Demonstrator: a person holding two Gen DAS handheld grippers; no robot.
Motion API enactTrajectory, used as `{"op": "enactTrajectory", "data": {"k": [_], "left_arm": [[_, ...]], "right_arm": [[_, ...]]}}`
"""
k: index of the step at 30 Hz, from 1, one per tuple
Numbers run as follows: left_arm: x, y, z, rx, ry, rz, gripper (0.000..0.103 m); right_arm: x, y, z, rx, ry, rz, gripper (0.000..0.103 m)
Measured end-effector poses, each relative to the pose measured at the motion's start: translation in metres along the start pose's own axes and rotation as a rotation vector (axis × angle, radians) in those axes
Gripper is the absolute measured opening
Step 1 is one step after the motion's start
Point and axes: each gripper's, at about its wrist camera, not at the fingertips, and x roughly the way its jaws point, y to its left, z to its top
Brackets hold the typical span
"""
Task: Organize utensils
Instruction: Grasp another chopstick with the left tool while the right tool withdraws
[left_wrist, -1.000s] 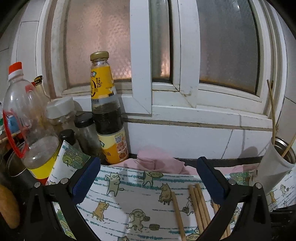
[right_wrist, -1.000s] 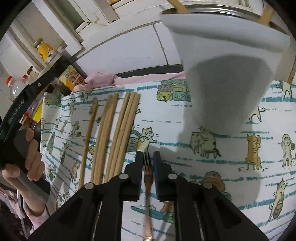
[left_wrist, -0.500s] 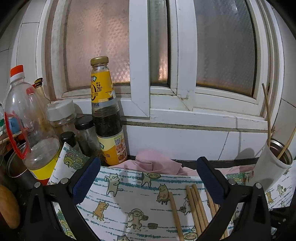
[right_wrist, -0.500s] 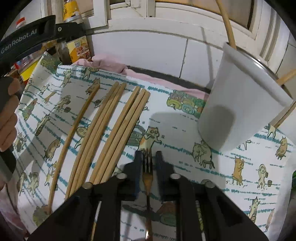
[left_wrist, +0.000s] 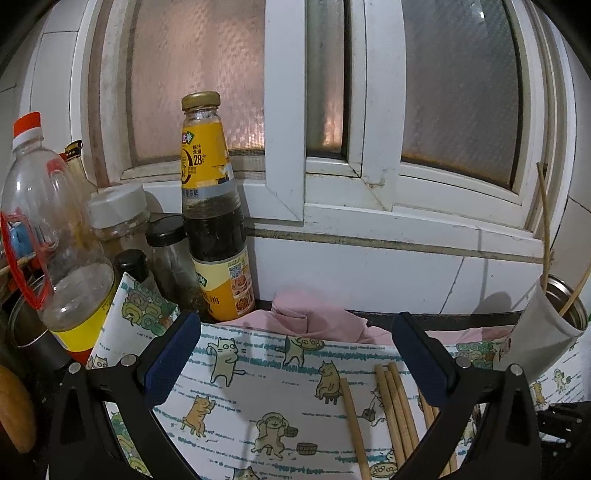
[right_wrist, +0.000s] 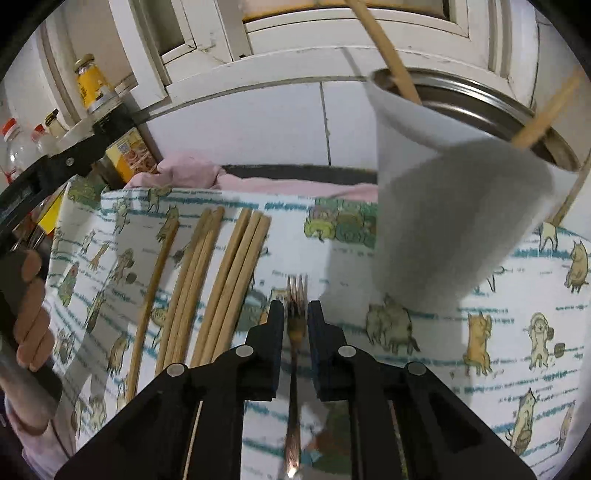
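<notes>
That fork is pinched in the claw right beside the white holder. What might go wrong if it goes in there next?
The fork sits between the right claw by its thin neck only, so it may swivel or slip out. The white holder already has chopsticks leaning across its mouth, which might block the tines. It also looks tall, so a nudge might tip it.

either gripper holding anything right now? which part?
Right gripper: narrow metal fork sits between its fingers at the neck just below the tines; whether they clamp it cannot be told. Left gripper: open, nothing held.
</notes>
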Motion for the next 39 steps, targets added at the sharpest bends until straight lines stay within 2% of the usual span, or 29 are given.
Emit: {"op": "enactTrajectory", "data": {"k": [2, 4, 6, 8, 11, 13, 17, 19, 23, 25, 26, 29, 33, 39], "left_arm": [[0.009, 0.002, -0.001, 0.002, 0.041, 0.002, 0.102], [0.018, 0.005, -0.002, -0.018, 0.095, -0.026, 0.103], [0.025, 0.005, -0.004, -0.019, 0.134, -0.029, 0.103], [0.029, 0.003, -0.006, -0.005, 0.159, -0.03, 0.103], [0.037, -0.005, -0.011, 0.031, 0.214, -0.05, 0.102], [0.043, -0.013, -0.016, 0.07, 0.256, -0.045, 0.102], [0.051, -0.023, -0.026, 0.109, 0.319, -0.039, 0.101], [0.055, -0.026, -0.029, 0.109, 0.356, -0.066, 0.088], [0.065, -0.03, -0.037, 0.096, 0.465, -0.168, 0.063], [0.07, -0.034, -0.042, 0.116, 0.501, -0.173, 0.039], [0.072, -0.037, -0.045, 0.136, 0.52, -0.169, 0.037], [0.068, -0.043, -0.047, 0.173, 0.504, -0.167, 0.028], [0.067, -0.042, -0.046, 0.136, 0.516, -0.194, 0.011], [0.066, -0.039, -0.044, 0.15, 0.518, -0.196, 0.01]], "right_arm": [[-0.001, 0.002, -0.004, -0.022, 0.009, -0.017, 0.014], [0.002, 0.007, -0.006, -0.066, 0.044, -0.015, 0.014], [0.004, 0.01, -0.009, -0.086, 0.067, -0.049, 0.014], [0.004, 0.014, -0.011, -0.109, 0.059, -0.088, 0.014], [0.003, 0.018, -0.013, -0.143, 0.046, -0.115, 0.006], [0.003, 0.018, -0.014, -0.146, 0.039, -0.124, 0.006], [-0.006, 0.01, -0.011, -0.108, -0.037, -0.125, 0.006], [-0.012, 0.007, -0.01, -0.075, -0.087, -0.112, 0.006], [-0.022, -0.003, -0.005, 0.012, -0.162, -0.058, 0.006], [-0.029, -0.009, -0.004, 0.048, -0.197, -0.031, 0.006], [-0.031, -0.011, -0.003, 0.055, -0.204, -0.033, 0.006], [-0.031, -0.01, -0.003, 0.06, -0.212, -0.052, 0.006], [-0.029, -0.006, -0.002, 0.039, -0.225, -0.045, 0.005], [-0.046, 0.001, -0.007, 0.005, -0.309, -0.033, 0.004]]}}
